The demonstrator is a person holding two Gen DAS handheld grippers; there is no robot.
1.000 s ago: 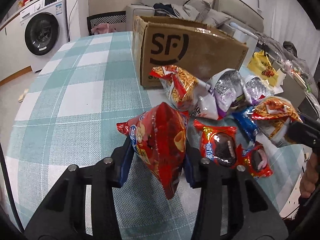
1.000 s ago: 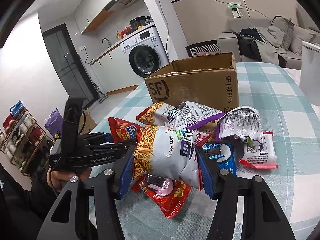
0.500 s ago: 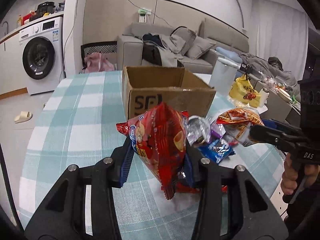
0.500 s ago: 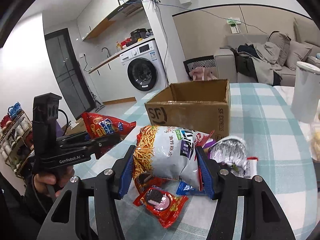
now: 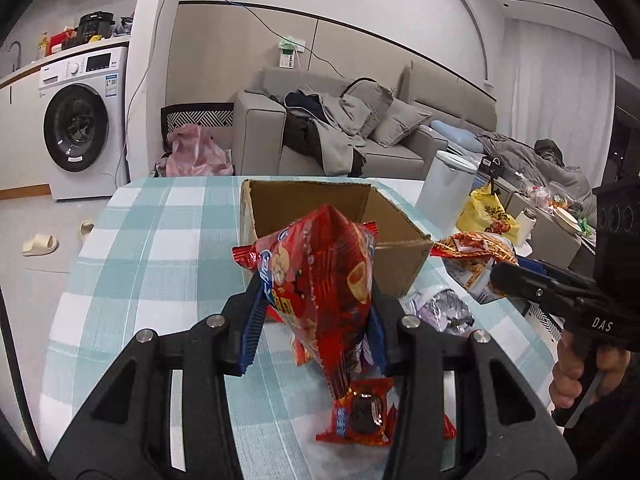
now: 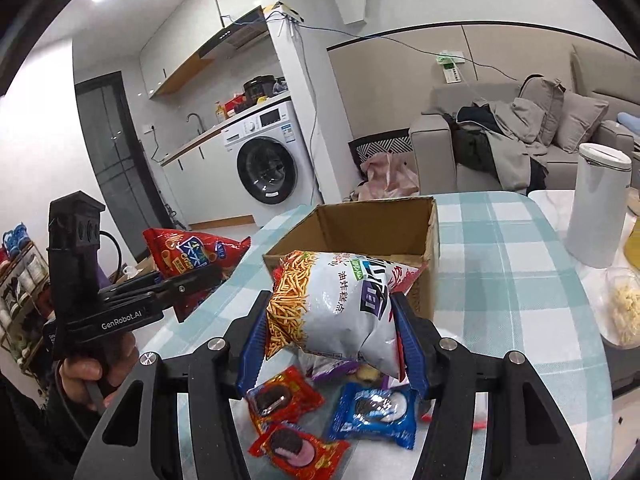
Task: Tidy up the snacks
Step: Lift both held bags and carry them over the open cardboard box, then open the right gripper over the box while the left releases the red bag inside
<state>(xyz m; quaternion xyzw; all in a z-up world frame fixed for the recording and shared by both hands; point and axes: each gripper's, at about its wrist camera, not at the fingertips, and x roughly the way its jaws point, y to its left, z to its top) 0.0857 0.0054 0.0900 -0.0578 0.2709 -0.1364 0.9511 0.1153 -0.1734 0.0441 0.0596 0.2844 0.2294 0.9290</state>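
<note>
1. We see the open cardboard box (image 6: 360,236) standing on the tabletop (image 6: 500,280), cookie packets (image 6: 372,412) lying before it.
2. Our right tool (image 6: 332,336) holds a noodle-snack bag (image 6: 336,300) above those packets, before the box.
3. Our left tool (image 5: 316,320) holds a chip bag (image 5: 320,280), left of the right tool.
4. A washing machine (image 6: 268,164) and sofa (image 6: 520,140) stand behind the tabletop.

Snack count on the table

One cardboard box (image 6: 372,228), two red cookie packs (image 6: 284,396), one blue (image 6: 374,414), two raised bags (image 6: 336,304).
</note>
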